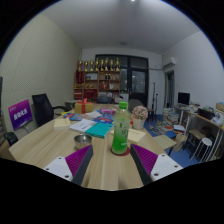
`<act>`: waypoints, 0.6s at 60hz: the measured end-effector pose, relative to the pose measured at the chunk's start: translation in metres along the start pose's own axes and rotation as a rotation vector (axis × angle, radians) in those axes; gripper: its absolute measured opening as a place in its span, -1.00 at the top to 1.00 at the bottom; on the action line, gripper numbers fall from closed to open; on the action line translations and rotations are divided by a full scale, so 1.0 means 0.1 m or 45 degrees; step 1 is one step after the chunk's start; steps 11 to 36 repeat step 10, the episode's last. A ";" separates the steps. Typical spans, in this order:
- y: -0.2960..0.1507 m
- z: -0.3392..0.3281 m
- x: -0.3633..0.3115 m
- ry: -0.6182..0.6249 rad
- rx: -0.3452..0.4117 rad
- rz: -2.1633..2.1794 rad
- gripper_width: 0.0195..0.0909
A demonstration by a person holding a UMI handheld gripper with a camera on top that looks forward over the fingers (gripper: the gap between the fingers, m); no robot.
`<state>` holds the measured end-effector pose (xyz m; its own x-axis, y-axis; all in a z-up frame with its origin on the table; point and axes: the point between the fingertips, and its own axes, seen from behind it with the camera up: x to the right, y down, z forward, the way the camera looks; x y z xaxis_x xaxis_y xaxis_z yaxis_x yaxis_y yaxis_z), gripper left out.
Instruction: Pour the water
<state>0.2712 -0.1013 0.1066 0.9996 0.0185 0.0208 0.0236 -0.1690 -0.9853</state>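
Your tongs (108, 163) stand wide open, gripping nothing. The green bottle (121, 130) stands upright on the bench (45, 143), long axis vertical, cap up, just ahead at 12 o'clock, between the fingers.

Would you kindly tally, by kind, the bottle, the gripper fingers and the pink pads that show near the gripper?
Bottle, green, standing on the table between the open fingers, apart from both: 1
Fingers: 2
Pads, pink: 2
Total: 5
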 end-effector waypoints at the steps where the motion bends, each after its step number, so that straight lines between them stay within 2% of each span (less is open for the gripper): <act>1: 0.00 -0.06 -0.01 0.001 0.000 -0.005 -0.82; 10: -0.08 -0.85 -0.07 0.016 0.033 -0.042 -0.82; 36: -0.08 -0.85 -0.07 0.016 0.033 -0.042 -0.82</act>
